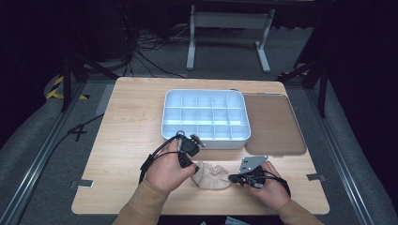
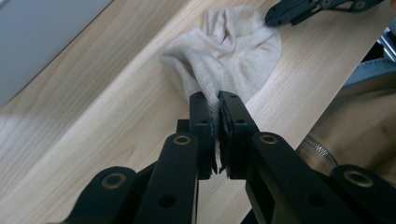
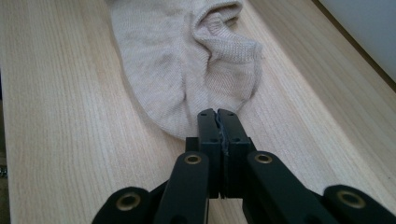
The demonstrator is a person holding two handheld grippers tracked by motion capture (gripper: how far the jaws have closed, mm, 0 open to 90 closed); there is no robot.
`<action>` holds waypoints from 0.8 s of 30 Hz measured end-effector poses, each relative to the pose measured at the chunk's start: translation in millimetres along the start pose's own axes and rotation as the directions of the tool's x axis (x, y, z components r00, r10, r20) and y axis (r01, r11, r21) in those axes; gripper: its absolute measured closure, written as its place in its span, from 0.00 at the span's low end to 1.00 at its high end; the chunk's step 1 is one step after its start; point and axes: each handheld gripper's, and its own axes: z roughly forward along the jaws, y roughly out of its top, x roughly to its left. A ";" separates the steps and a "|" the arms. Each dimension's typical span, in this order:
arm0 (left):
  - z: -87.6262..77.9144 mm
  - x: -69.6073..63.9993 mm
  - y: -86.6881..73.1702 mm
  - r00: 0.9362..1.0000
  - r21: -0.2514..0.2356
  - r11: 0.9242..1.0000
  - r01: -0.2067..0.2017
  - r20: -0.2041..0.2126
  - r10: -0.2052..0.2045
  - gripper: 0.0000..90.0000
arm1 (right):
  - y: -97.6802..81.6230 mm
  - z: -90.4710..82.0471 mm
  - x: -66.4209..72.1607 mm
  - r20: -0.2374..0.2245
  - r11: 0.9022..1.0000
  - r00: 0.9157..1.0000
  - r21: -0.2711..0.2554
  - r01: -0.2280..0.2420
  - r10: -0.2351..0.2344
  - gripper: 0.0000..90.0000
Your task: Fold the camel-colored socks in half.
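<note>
A beige sock (image 1: 213, 176) lies crumpled on the wooden table (image 1: 131, 122) near its front edge. My left gripper (image 1: 195, 168) is at the sock's left end and shut on a pinch of its fabric; in the left gripper view the cloth (image 2: 233, 51) runs up from between the jaws of the left gripper (image 2: 218, 99). My right gripper (image 1: 231, 178) is shut, its tips resting at the sock's right edge. In the right gripper view the sock (image 3: 187, 60) lies flat ahead of the right gripper (image 3: 217, 113), with no fabric showing between its jaws.
A white divided box (image 1: 205, 117) with empty compartments stands just behind the grippers. Its brown lid (image 1: 272, 123) lies flat to the right of it. Bare wood stretches to the left of the box and along the front edge.
</note>
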 end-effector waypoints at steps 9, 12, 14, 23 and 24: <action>3.1 -7.9 9.6 0.999 -0.032 0.999 -0.033 0.010 0.033 0.94 | -1.4 0.4 1.1 0.012 1.000 1.000 -0.011 0.001 -0.001 1.00; 5.0 -11.0 14.1 0.999 -0.033 0.998 -0.049 0.014 0.050 0.94 | -2.0 -0.1 1.5 0.012 1.000 1.000 -0.014 -0.003 0.003 1.00; 7.3 -12.8 17.2 0.998 -0.032 0.998 -0.058 0.021 0.058 0.94 | -2.7 -0.1 1.6 0.013 1.000 1.000 -0.021 -0.003 0.004 1.00; 21.5 -18.1 29.2 0.997 -0.008 0.997 -0.079 0.020 0.079 0.94 | -4.8 -0.5 4.6 0.025 0.999 1.000 -0.029 -0.013 0.014 0.99; 23.6 -18.1 30.3 0.996 -0.007 0.996 -0.084 0.020 0.084 0.94 | -5.0 -1.1 5.0 0.020 0.999 1.000 -0.029 -0.013 0.014 0.99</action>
